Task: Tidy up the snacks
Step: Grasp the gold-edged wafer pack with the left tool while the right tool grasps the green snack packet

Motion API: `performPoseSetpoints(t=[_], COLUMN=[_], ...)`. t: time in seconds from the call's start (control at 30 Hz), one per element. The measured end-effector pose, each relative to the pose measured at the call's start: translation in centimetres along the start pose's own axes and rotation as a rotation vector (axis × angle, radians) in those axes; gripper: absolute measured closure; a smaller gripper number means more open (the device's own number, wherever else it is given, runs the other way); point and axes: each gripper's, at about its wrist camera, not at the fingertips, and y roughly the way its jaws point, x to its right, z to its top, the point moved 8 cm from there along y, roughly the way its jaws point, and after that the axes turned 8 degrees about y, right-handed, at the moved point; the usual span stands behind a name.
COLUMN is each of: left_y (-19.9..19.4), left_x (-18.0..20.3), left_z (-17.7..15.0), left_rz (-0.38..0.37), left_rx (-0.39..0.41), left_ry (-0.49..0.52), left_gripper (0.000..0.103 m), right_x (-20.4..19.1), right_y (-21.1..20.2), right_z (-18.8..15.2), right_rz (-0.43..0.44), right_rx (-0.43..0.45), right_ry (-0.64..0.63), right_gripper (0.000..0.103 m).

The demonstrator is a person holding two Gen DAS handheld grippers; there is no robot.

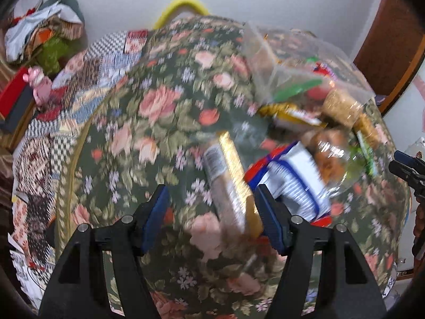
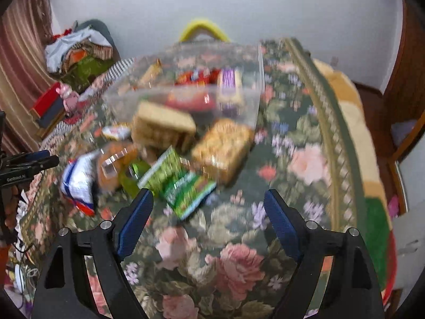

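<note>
Both views are motion-blurred. Snack packets lie on a floral cloth [image 2: 239,252] beside a clear plastic container [image 2: 186,79] that holds more snacks. In the left wrist view my left gripper [image 1: 212,207] is open and empty, its jaws either side of a long gold-edged packet [image 1: 228,186]; a white and blue packet [image 1: 294,183] lies just right of it. In the right wrist view my right gripper [image 2: 208,212] is open and empty, just short of a green packet [image 2: 178,183]. A biscuit pack [image 2: 223,148] lies beyond. The container also shows in the left wrist view [image 1: 297,61].
A yellow handle [image 2: 204,28] rises behind the cloth by the white wall. A pile of clothes [image 2: 79,50] and a pink toy [image 2: 69,98] sit at the far left. The left gripper shows at the left edge of the right wrist view [image 2: 29,164].
</note>
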Motion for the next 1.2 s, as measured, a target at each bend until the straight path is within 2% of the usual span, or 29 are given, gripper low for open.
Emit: performPoseSetpoints(t=[0.1,0.23,0.47,0.67,0.87,0.93,1.03,1.1,1.2], left_y=[1.3,1.8,3.6,4.4,4.3,4.1,3.6,3.4,3.7], left_x=[0.0,0.6,0.9,0.6,0.4,0.3,0.2,-0.3,-1.1], left_z=[-1.0,-0.8,-0.1,0.2,-0.1,-0.3,-0.8,-1.1,-1.6], left_rz=[-0.019,-0.069,-0.087,-0.093,-0.097,-0.090,-0.086,-0.058,-0.061], left_rx=[-0.024,-0.003,0.000,0.023,0.037,0.037,0.036,0.028,0.017], left_ry=[-0.011,-0.028,-0.040,-0.061,-0.059,-0.050,-0.029,-0.019,-0.041], left_gripper=[0.037,0.037,0.036,0.036,0.036,0.040,0.047,0.049,0.051], right_x=[-0.1,-1.1,-2.2,-1.8,-1.7,-1.6,-1.1,-0.8,-0.4], right_y=[0.9,1.7,3.2,4.0,3.9,3.7,3.3,3.2,3.2], right_z=[-0.3,-0.1,0.2,0.1,-0.2,-0.3,-0.2,-0.2,-0.1], right_rz=[0.026,0.051,0.048,0.067,0.030,0.027,0.049,0.056,0.059], right_rx=[-0.031,-0.046,-0.060,-0.075,-0.060,-0.055,-0.055,-0.063,-0.058], right_ry=[0.029,0.048,0.055,0.116,0.056,0.048,0.055,0.053,0.053], right_gripper=[0.020,0.020,0.020,0.019,0.023,0.027,0.042,0.059,0.063])
